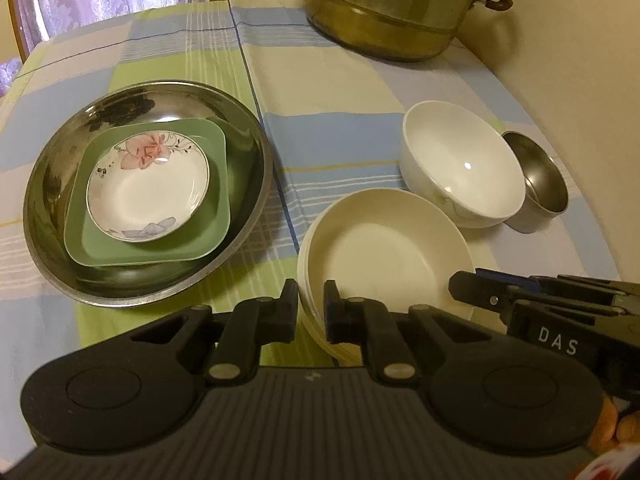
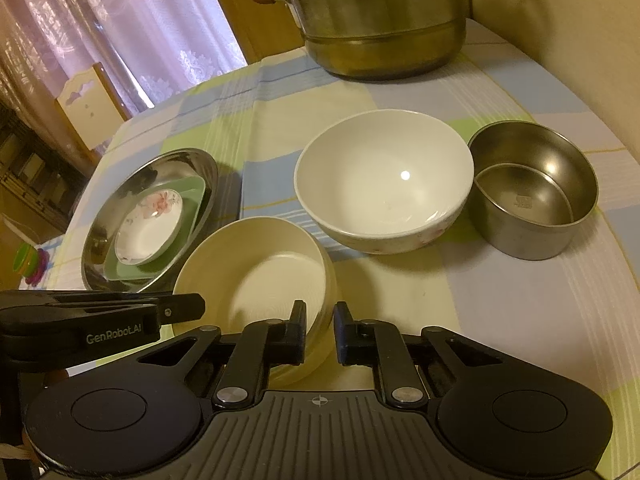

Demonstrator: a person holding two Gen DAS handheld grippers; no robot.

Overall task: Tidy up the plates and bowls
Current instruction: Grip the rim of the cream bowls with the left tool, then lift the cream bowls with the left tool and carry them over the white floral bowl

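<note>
A stack of cream-coloured round shallow plastic bowls [image 1: 380, 256] sits at the near edge of a table covered with a checked cloth of pale blue, green and cream [image 1: 328, 80]. Both hand-held black two-finger grippers are clamped on its rim. The left gripper [image 1: 311, 312] pinches the near left side of the rim, with one finger outside the stack and one inside. The right gripper [image 2: 320, 330] pinches the near right side in the same way, its jaws narrow around the wall.

Just beyond the stack, to the right, stands a white round ceramic bowl [image 2: 384, 184]. A small round stainless steel pot [image 2: 532, 196] sits right beside it, further right.

To the left of the stack lies a large round stainless steel dish [image 1: 148, 200]. It holds a green square plate with rounded corners [image 1: 152, 248], and on that rests a small white saucer painted with pink and blue flowers [image 1: 148, 188].

At the far side of the table stands a large tiered metal steamer pot [image 2: 384, 32] with brown handles. Pale lace curtains [image 2: 120, 20] hang at the far left.
</note>
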